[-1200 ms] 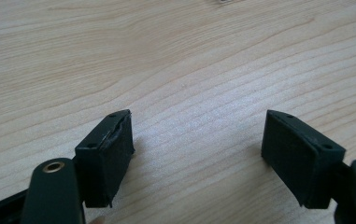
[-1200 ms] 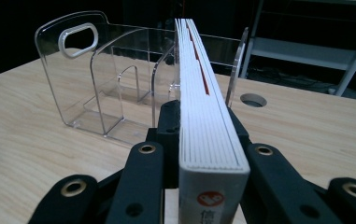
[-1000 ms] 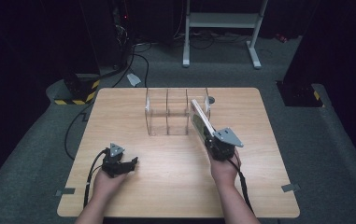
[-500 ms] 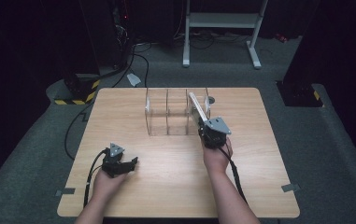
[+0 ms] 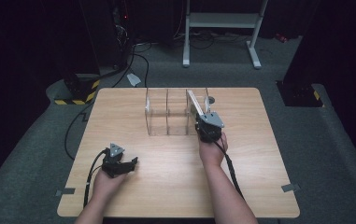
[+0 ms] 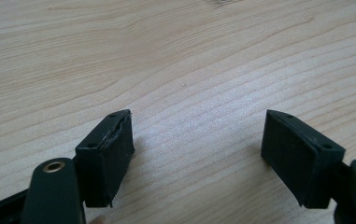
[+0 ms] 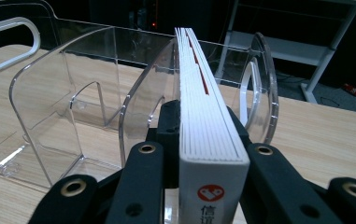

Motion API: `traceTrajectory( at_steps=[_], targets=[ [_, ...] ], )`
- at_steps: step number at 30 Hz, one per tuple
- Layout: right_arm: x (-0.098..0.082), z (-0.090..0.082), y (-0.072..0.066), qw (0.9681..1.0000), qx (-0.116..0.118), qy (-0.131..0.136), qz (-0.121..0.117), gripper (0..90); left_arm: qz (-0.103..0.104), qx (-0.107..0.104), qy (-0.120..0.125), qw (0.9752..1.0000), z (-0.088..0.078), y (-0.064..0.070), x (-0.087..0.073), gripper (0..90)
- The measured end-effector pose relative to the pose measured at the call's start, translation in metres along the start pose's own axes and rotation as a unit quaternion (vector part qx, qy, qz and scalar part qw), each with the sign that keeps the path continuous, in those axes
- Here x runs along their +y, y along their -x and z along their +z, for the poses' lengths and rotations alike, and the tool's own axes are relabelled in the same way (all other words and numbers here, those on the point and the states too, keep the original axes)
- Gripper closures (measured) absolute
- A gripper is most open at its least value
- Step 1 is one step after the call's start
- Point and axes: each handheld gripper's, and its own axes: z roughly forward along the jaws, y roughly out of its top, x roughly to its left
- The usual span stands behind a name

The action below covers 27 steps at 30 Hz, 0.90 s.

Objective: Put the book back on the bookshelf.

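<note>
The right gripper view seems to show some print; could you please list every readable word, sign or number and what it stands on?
Red round logo with a white mark: on the white book's spine.
"信": first of the black Chinese characters below it; the rest are cut off.
Nothing else is readable.

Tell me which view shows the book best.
The right gripper view: the white book stands edge-on between the right gripper, its pages and a red logo plain, heading into the clear rack. The high view gives it as a thin pale strip at the rack's right end. The left gripper view faces bare table.
</note>
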Motion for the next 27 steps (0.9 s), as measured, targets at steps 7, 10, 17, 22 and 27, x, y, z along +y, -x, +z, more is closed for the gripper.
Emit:
traceTrajectory(
  at_steps=[7, 10, 17, 22, 27],
  targets=[
    [-0.004, 0.006, 0.001, 1.0000, -0.004, -0.005, 0.006, 75.4, -0.001, 0.000, 0.001, 1.0000, 0.000, 0.001, 0.000, 25.6],
    [-0.005, 0.007, 0.001, 1.0000, -0.003, -0.003, 0.006, 75.4, -0.001, 0.000, 0.001, 1.0000, 0.000, 0.001, 0.000, 25.5],
    [-0.007, 0.005, 0.000, 1.0000, -0.003, -0.005, 0.003, 75.1, -0.001, 0.000, 0.001, 1.0000, 0.000, 0.000, 0.000, 25.6],
    [-0.009, 0.004, 0.000, 0.9998, -0.001, -0.014, 0.013, 74.7, 0.000, 0.000, 0.001, 1.0000, 0.000, 0.001, 0.000, 25.6],
    [-0.011, 0.002, 0.001, 0.9997, -0.002, -0.019, 0.018, 74.3, 0.001, 0.000, 0.002, 1.0000, 0.000, 0.001, -0.001, 25.6]
  ],
)
